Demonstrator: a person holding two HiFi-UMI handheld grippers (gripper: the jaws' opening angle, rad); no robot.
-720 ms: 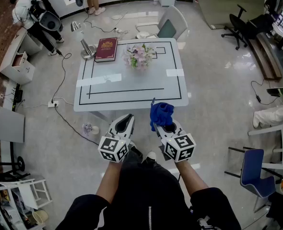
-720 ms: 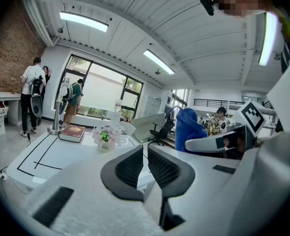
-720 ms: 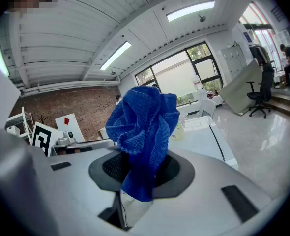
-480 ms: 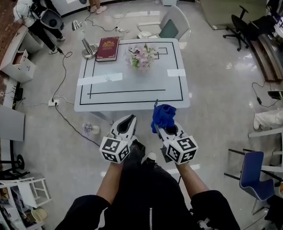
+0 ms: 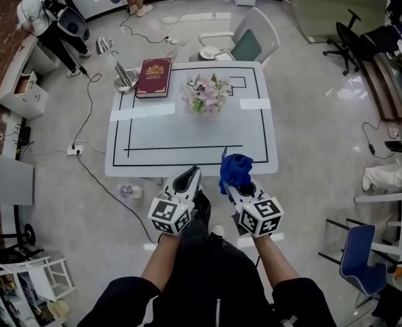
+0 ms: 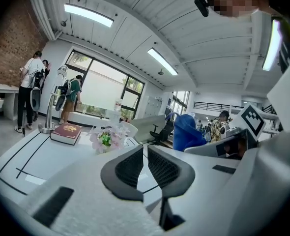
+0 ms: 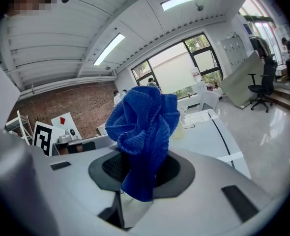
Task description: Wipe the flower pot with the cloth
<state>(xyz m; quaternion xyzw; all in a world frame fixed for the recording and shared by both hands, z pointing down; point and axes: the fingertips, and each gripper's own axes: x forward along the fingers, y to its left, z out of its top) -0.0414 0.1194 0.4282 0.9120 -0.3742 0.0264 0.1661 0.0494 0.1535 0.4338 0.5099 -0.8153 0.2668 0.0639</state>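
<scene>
The right gripper [image 7: 144, 167] has its jaws clamped on the blue cloth [image 7: 146, 119], which bunches up above the fingertips and hangs in a short tail below them. Just to its left, the left gripper [image 6: 145, 154] holds nothing. Its jaws stand almost together, with only a sliver of gap between the ribbed pads. Both grippers hover at the near edge of the white table [image 5: 187, 131] without touching it. The flower pot [image 5: 206, 95] stands on the table well ahead of both grippers. In the left gripper view it sits a little left of the line of the jaws, and from the right gripper it lies ahead and to the left. Seen from above, pink and white blooms cover the pot itself. Beyond the pot and further left of the grippers, a red book [image 5: 153, 77] lies by the far edge, with a desk lamp [image 5: 121, 73] just beside it.
</scene>
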